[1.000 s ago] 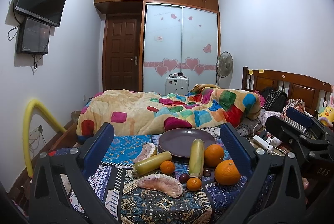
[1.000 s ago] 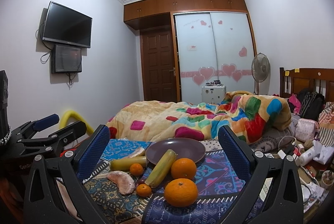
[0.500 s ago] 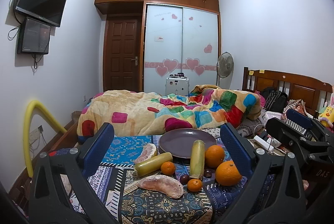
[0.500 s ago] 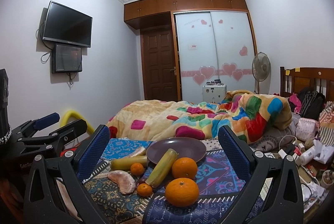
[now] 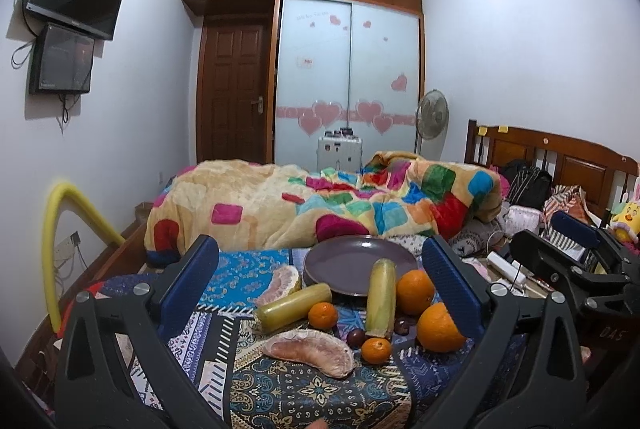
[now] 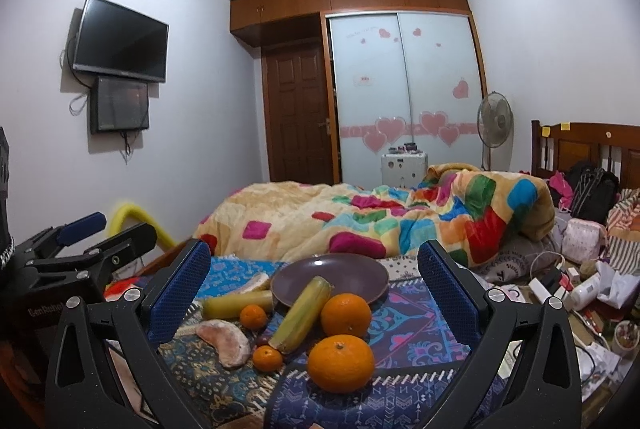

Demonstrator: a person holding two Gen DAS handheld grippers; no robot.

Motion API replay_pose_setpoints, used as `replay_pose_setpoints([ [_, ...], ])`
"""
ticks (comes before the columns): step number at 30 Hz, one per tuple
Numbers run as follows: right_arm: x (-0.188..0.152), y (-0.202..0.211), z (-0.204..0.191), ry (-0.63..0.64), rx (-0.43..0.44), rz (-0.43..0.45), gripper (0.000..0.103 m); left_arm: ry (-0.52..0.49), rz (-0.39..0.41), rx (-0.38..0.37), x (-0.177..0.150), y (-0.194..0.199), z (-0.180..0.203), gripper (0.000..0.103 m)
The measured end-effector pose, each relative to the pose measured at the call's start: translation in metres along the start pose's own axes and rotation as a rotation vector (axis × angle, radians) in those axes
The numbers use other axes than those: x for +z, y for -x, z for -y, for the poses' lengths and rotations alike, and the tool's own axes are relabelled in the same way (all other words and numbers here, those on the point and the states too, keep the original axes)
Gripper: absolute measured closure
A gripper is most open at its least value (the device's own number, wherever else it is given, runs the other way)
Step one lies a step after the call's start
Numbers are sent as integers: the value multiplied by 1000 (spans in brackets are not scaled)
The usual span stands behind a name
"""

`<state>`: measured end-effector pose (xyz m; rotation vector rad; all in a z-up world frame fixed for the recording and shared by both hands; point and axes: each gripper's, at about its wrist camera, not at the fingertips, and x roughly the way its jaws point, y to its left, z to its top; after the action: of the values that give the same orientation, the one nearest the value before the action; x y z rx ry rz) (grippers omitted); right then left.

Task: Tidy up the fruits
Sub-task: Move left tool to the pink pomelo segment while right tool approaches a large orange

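left gripper (image 5: 320, 269) unmoved, fruit (plate (image 5: 352, 261) bare) unshifted

left view: plate (image 5: 352, 261) and fruit sit a touch further right in the frame than a second ago, a very slight camera drift | right view: near orange (image 6: 340, 363) a shade further right and lower in the lower centre | fruit layout and jaw spread show no other change
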<state>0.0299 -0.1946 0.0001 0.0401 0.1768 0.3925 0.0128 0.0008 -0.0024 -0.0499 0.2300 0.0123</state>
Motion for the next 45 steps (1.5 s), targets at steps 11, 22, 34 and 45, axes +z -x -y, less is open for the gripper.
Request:
replay_pose_setpoints([
  [11,-28,-28,16,45,-34,-152,0,-38,-166,-20,-21,-41,-12,6],
  [22,-59,-53,31,28,-4,-319,13,-58,-380,-72,-54,-79,-22,28],
  [34,-82,-74,28,0,38,-406,19,-49,-518,-89,-89,-113,-11,29],
  [45,-89,-87,25,-4,52,-427,22,-72,-527,-58,-105,-124,0,26],
])
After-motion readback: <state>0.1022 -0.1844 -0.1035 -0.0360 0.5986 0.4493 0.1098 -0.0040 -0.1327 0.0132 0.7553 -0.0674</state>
